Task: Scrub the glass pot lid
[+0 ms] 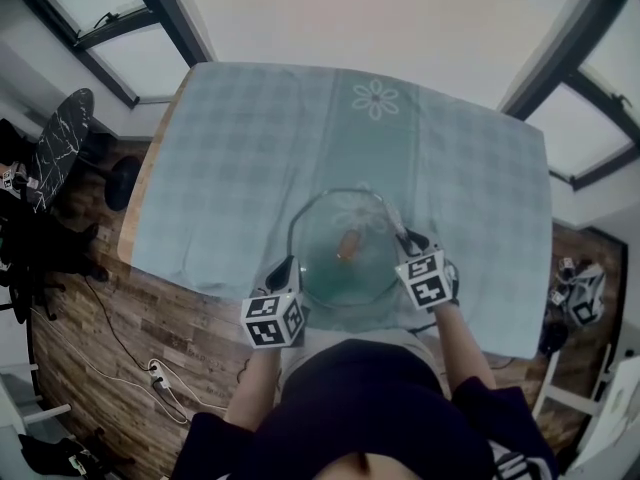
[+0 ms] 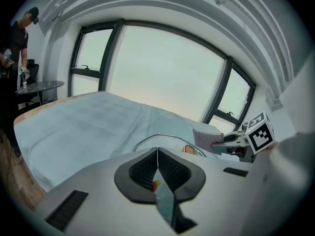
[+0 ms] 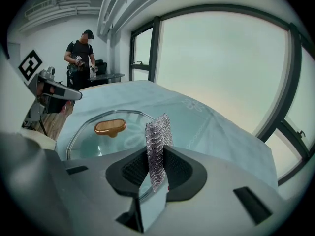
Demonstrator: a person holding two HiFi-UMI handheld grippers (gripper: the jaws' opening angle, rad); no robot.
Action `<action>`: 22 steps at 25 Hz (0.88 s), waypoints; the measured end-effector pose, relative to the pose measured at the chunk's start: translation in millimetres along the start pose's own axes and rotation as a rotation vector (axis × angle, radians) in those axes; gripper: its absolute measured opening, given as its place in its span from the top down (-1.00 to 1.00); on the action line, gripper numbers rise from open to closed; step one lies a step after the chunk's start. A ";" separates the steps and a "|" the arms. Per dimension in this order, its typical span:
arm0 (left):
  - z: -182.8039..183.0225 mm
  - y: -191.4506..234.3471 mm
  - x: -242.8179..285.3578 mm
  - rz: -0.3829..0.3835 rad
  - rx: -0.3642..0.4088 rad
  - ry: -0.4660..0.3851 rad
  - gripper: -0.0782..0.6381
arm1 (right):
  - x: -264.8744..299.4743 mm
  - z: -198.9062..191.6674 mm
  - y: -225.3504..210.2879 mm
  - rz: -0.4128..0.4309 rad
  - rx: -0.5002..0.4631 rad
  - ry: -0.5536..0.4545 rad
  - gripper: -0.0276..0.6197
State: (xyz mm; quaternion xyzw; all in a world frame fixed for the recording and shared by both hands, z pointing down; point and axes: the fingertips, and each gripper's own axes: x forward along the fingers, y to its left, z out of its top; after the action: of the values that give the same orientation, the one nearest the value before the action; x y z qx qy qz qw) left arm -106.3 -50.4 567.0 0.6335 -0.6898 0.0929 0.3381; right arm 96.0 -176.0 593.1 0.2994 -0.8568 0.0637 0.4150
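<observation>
The glass pot lid (image 1: 340, 258) lies flat on the blue checked tablecloth, its wooden knob (image 1: 347, 244) up; the right gripper view shows the lid (image 3: 93, 141) and knob (image 3: 110, 127) too. My left gripper (image 1: 285, 271) is shut with its tips at the lid's near-left rim (image 2: 170, 138); whether it pinches the rim is not clear. My right gripper (image 1: 408, 242) is shut on a silver mesh scrubber (image 3: 157, 141), which stands up between the pads just above the lid's right edge. The left gripper view shows that scrubber (image 2: 204, 140) from the side.
The tablecloth (image 1: 250, 138) covers a wooden table that ends near my body. A dark round side table (image 1: 60, 148) and cables (image 1: 150, 373) are on the floor at the left. A person (image 3: 81, 58) stands far off by the windows.
</observation>
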 end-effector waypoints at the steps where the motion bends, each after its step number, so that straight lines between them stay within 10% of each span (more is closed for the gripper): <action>1: -0.5 -0.3 -0.3 -0.002 0.001 0.001 0.77 | 2.0 -3.1 2.1 0.003 -0.008 0.011 0.67; 22: -6.5 -13.6 -2.6 -0.023 0.022 0.004 0.77 | 8.5 -25.7 49.7 0.164 0.014 0.050 0.66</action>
State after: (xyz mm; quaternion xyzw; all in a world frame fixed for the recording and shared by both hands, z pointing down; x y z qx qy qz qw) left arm -91.3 -47.1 566.3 0.6449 -0.6807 0.0980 0.3335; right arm 81.1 -130.3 623.0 0.2292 -0.8674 0.1109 0.4276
